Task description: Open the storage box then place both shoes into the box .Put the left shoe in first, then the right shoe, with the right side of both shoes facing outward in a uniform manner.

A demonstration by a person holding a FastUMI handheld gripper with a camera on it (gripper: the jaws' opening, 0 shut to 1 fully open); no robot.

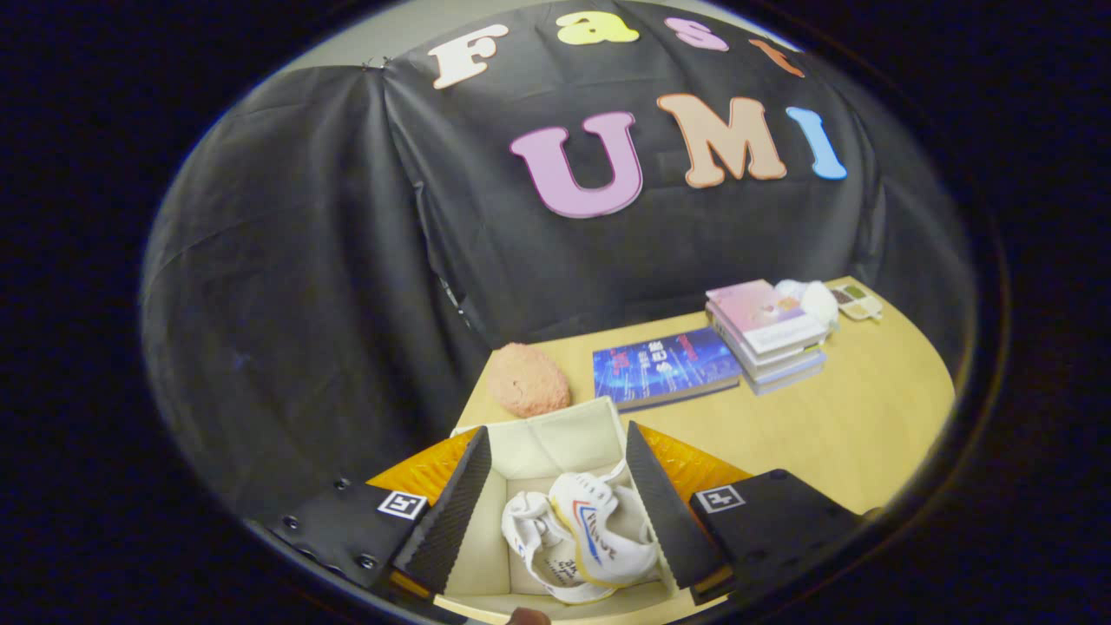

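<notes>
- Two white shoes (577,542) lie together inside the open storage box (555,438), on its floor.
- The gripper (555,512) hangs above the box, fingers spread wide apart, the shoes between them and untouched.
- Beyond, at 12 o'clock, a pink fuzzy ball (528,379) sits on the surface (868,417); at 1 o'clock a blue book (664,366); at 2 o'clock stacked books (765,334).

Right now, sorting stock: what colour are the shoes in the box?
White shoes, red-blue stripes; gripper view.

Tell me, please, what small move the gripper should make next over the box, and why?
Probably lift the gripper straight up and back. Both white shoes already lie inside the open storage box, and the fingers stand spread apart above them, holding nothing, so little looks left to place.
</notes>
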